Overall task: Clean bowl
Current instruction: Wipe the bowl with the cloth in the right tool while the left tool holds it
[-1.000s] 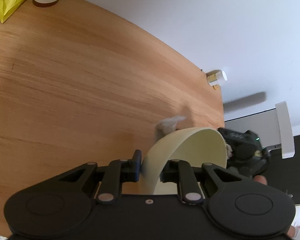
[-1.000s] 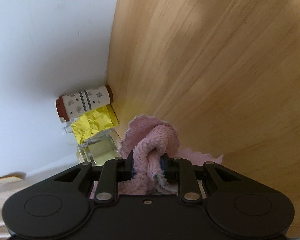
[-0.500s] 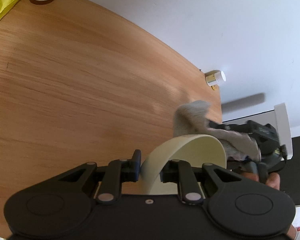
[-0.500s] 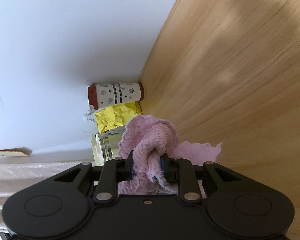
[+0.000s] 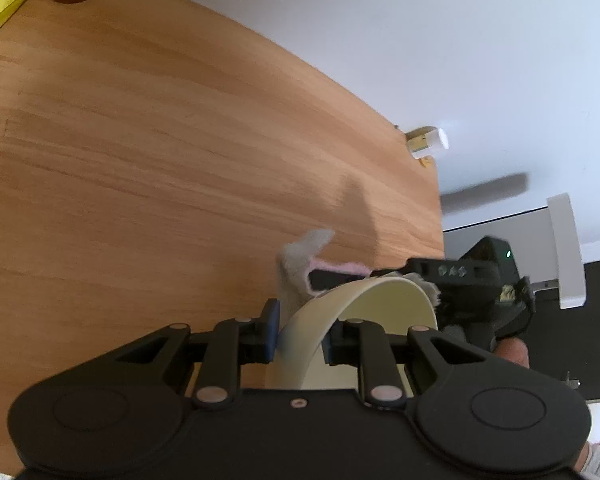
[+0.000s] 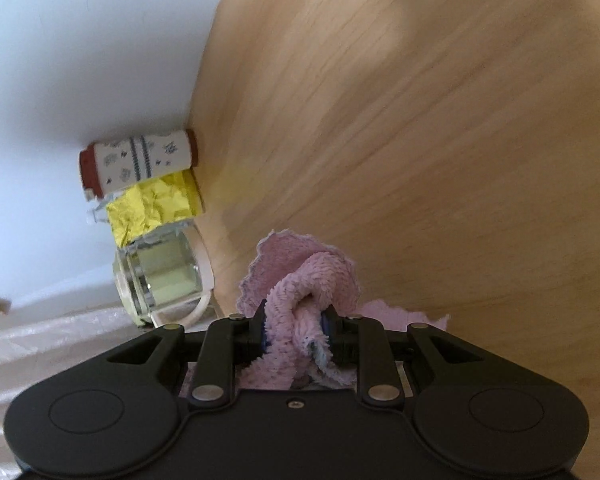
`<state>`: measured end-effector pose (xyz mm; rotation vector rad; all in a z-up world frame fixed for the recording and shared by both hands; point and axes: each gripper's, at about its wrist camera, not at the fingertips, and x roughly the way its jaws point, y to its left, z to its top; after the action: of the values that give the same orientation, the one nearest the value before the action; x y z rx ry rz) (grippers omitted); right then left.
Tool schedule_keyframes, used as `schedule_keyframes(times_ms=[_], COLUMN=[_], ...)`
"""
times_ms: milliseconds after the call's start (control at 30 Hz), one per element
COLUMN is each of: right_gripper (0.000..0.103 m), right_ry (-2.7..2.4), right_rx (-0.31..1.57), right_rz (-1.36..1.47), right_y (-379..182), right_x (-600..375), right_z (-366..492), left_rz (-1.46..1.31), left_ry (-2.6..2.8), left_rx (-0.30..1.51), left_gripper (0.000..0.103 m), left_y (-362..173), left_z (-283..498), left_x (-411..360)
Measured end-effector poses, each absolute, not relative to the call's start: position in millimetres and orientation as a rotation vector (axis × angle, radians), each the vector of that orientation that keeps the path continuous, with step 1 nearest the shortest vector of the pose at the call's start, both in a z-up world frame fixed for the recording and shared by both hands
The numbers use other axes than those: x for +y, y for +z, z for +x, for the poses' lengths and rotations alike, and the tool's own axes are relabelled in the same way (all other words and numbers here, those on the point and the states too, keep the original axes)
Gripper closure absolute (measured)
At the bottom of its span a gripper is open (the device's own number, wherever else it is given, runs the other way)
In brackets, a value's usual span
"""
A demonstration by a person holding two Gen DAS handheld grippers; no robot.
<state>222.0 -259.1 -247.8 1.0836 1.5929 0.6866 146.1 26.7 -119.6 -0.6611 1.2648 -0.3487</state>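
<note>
A pale yellow bowl (image 5: 384,308) stands on edge above the wooden table (image 5: 148,152), and my left gripper (image 5: 300,338) is shut on its rim. Just past the bowl's far rim in the left wrist view, the right gripper's black body (image 5: 472,280) comes in from the right with a pink cloth (image 5: 304,260) sticking out to the left. In the right wrist view my right gripper (image 6: 296,330) is shut on that bunched pink cloth (image 6: 312,280). The bowl does not show there.
A white patterned cup (image 6: 140,160), a yellow foil bag (image 6: 156,208) and a glass jar (image 6: 164,280) stand by the white wall. A small white-capped bottle (image 5: 426,142) sits at the table's far corner. A hand (image 5: 510,350) shows under the right gripper.
The right gripper and cloth have swung along the bowl's far rim, out to the right and back to the left. The bowl stays held in the left gripper.
</note>
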Motion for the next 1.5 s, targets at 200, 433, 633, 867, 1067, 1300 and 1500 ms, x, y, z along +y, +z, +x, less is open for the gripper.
schedule_keyframes(times_ms=[200,433,633,867,1067,1300,1500], right_gripper=[0.077,0.077,0.077,0.077,0.076,0.076,0.076], right_ry=[0.823,0.919,0.921,0.945,1.041,1.138,1.123], right_rx=[1.485,1.554,1.667,1.702,1.671,1.687,1.74], right_rz=[1.076,0.931,0.846,0.795,0.729,0.518,0.44], right_y=[-209,-198,-219,-221,-194,-172,-193], right_x=[-255,-232,-223,-218,-201,-168,-162], right_z=[246,259,258,255,262,266,265], left_rz=[-0.646,-0.607,-0.613,-0.6,-0.568,-0.553,-0.582], left_ry=[-0.363,-0.385,-0.391,-0.412,-0.425,-0.434,-0.414], left_rx=[1.269,1.257,1.254,1.254,1.257,1.248,1.263], left_gripper=[0.085,0.084,0.084,0.084,0.084,0.084,0.084], left_y=[-119,-113,-112,-110,-107,-104,-108], left_z=[147,146,145,146,145,144,141], left_x=[20,14,14,11,4,2,9])
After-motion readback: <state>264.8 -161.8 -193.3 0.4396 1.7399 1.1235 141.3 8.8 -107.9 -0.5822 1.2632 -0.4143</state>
